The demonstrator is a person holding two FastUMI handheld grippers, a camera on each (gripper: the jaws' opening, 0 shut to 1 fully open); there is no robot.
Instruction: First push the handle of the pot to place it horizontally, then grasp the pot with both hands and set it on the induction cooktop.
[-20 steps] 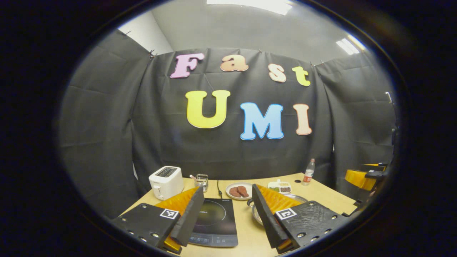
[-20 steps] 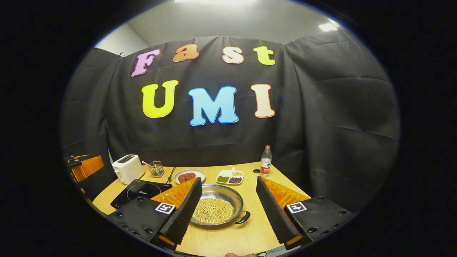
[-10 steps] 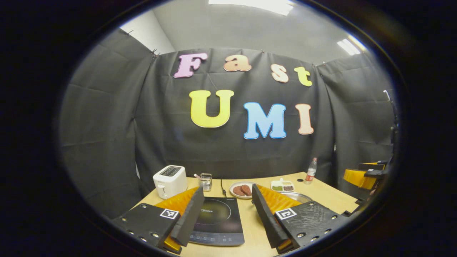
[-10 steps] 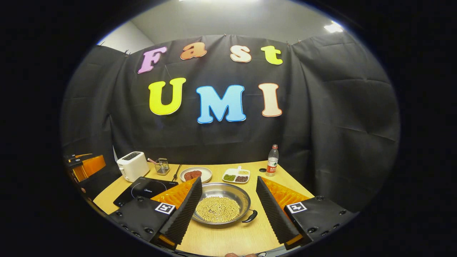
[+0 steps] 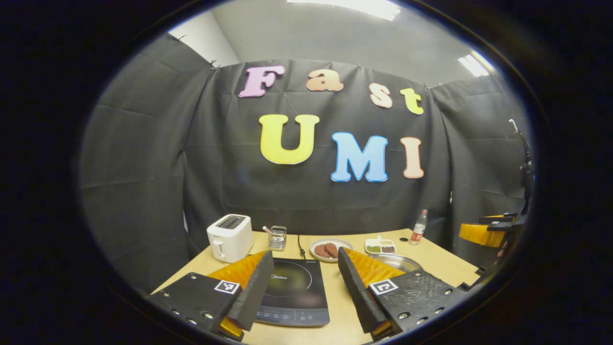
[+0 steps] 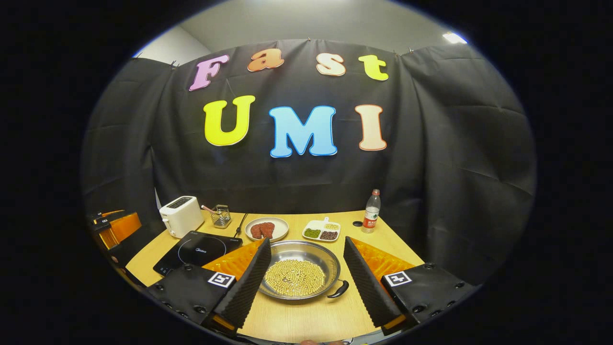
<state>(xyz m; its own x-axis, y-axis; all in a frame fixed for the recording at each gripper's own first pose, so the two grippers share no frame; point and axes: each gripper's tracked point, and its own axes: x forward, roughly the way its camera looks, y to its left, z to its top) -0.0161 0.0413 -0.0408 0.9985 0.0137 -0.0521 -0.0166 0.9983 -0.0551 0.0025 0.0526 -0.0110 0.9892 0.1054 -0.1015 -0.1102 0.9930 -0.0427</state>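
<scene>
There's your pot (image 6: 299, 268), low and centre in the right gripper view, a shallow steel pan with a bed of pale beans across its bottom. It sits flat on the wooden table (image 6: 306, 318), and its dark handle (image 6: 339, 289) pokes out at the lower right of the rim, angled toward you. Your right gripper (image 6: 302, 282) hangs over it with fingers spread wide, one on either side of the pan in the frame, gripping nothing.

To the pan's left in that view lies the induction cooktop (image 6: 196, 251), black and flat, apart from the pot. In the left gripper view the same cooktop (image 5: 294, 292) sits bottom centre, right between the wide-apart fingers of your left gripper (image 5: 302, 285), which is also empty. The pot's rim (image 5: 397, 261) peeks out behind the finger at the right.

Along the back of the table in the right gripper view, from left to right: a white toaster (image 6: 181, 215), a small wire basket (image 6: 220, 215), a plate of reddish patties (image 6: 266, 229), a divided dish of beans (image 6: 322, 231) and a water bottle (image 6: 371, 212).
</scene>
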